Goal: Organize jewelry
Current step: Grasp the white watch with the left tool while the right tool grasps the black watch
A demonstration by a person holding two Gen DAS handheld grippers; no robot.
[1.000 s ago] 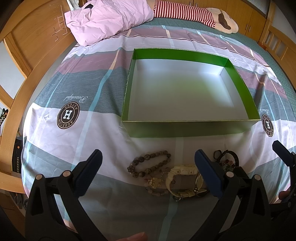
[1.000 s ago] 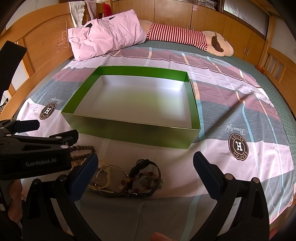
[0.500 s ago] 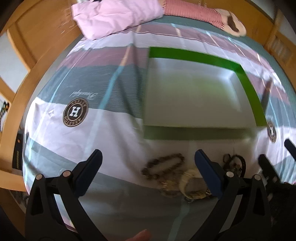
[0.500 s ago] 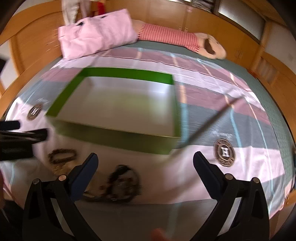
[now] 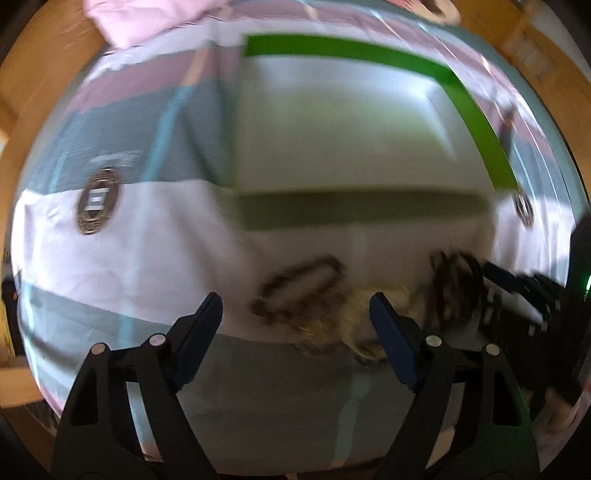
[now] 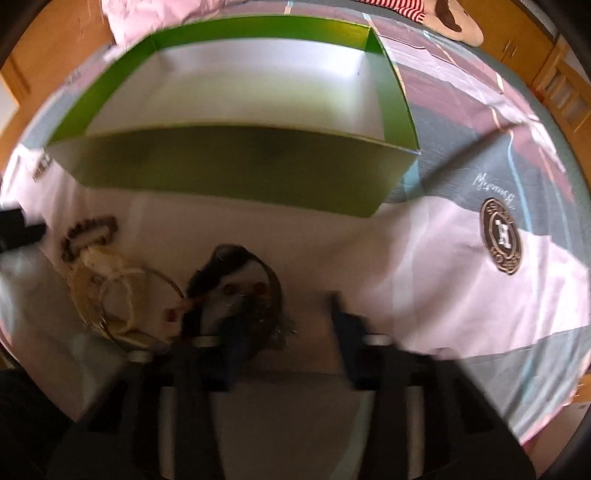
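Note:
A pile of jewelry lies on the bedspread in front of a green box [image 5: 354,212] with a white inside. It holds a brown bead bracelet [image 5: 299,284], a cream watch [image 6: 107,291] and a dark bangle with red beads [image 6: 240,284]. My left gripper [image 5: 295,321] is open, just short of the bead bracelet. My right gripper [image 6: 284,328] is open but narrower, low over the dark bangle, with its left finger on the bangle's near edge. Both views are blurred. The right gripper also shows at the right edge of the left wrist view [image 5: 517,291].
The box [image 6: 236,173] stands on a striped bedspread with round logo patches [image 6: 500,236]. A pink pillow [image 5: 147,18] and a striped plush toy lie at the head of the bed. Wooden bed rails run along both sides.
Both grippers have moved forward and down toward the jewelry. The right gripper's jaws have narrowed and now sit over the dark bangle.

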